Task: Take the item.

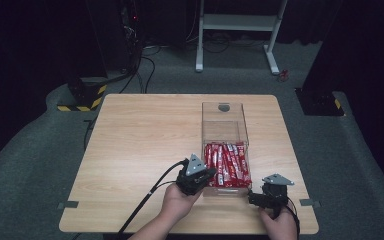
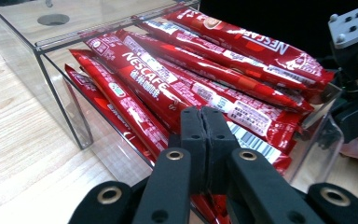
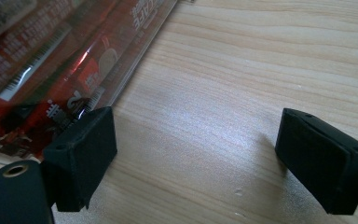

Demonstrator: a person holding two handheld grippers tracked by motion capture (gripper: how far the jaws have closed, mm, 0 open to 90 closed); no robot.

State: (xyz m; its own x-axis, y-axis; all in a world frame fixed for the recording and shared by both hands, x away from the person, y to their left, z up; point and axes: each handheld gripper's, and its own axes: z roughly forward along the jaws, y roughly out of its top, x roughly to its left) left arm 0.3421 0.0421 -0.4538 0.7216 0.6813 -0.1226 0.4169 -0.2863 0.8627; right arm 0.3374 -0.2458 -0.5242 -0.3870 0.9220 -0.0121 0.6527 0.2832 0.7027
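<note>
Setting: dark room with grey carpet; light wooden table (image 1: 140, 145) in the middle, white metal stand (image 1: 237, 22) beyond it at 12 o'clock.
Box: clear acrylic box (image 1: 223, 120) right of the table's centre, its near half filled with red stick sachets (image 1: 226, 164).
Writing: white "NESCAFE" lettering reads on several sachets (image 2: 168, 88); barcodes and small print show but are too fine to read.
Left gripper: left gripper (image 1: 203, 176) at the box's near-left corner, about 7 o'clock from it; jaws pressed together with nothing visible between them, tips right at the open end of the box, just before the sachets.
Right gripper: right gripper (image 1: 258, 198) on the table at 5 o'clock from the box; jaws spread wide over bare wood, holding nothing, one jaw just beside the box wall.
</note>
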